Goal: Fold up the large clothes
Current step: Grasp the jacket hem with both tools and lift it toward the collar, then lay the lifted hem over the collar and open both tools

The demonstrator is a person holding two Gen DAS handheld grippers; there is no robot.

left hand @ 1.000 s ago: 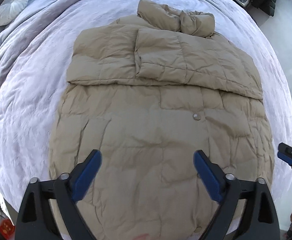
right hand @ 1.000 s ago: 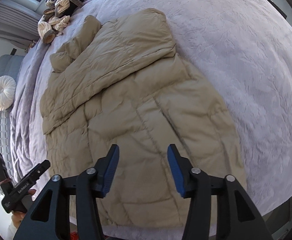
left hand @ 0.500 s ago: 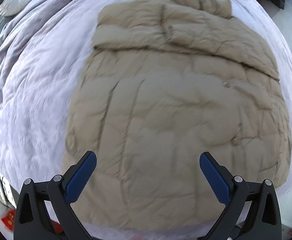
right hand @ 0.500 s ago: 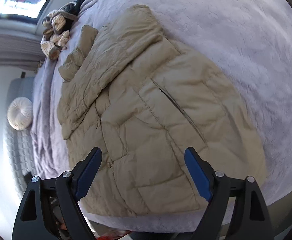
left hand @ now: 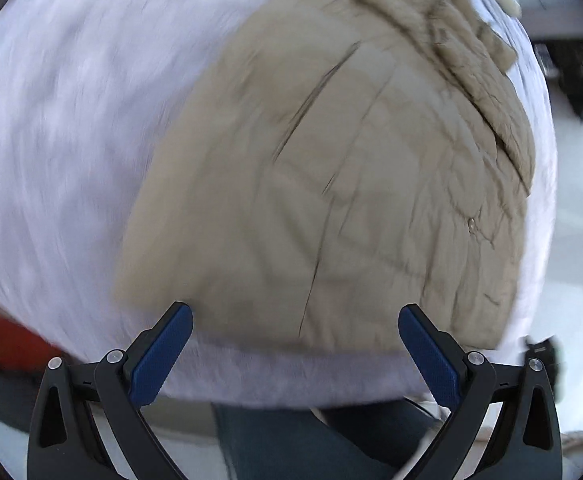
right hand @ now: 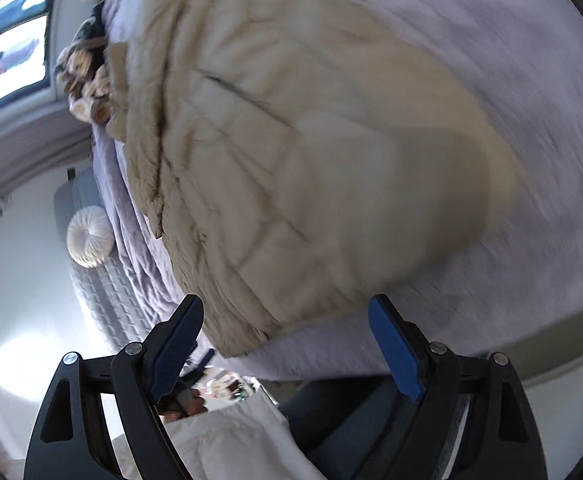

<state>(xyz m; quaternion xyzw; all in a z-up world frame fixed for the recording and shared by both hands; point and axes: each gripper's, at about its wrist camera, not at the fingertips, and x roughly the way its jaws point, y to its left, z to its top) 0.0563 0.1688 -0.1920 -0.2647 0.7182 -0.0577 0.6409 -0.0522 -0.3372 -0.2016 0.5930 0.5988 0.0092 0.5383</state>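
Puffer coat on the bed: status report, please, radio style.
Left gripper open, empty. Right gripper open, empty. Beige puffer coat flat on the lilac bedspread, sleeves folded in, hem ungrasped. Nothing in the way.

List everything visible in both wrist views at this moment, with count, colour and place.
Puffer jacket: one, beige, spread flat on the bed, hem toward the near edge.
Bed cover: one, pale lilac, under the jacket.
Round cushion: one, white, beside the bed's far side.
Bundle of knitted items: cream and brown, count unclear, at the bed's far end.
Window: one, bright, beyond the bed.
Left gripper: black with blue pads, open, nothing between them, at the jacket's hem.
Right gripper: same colours, open, empty, at the hem.
Person's legs: dark trousers, at the bed's edge.
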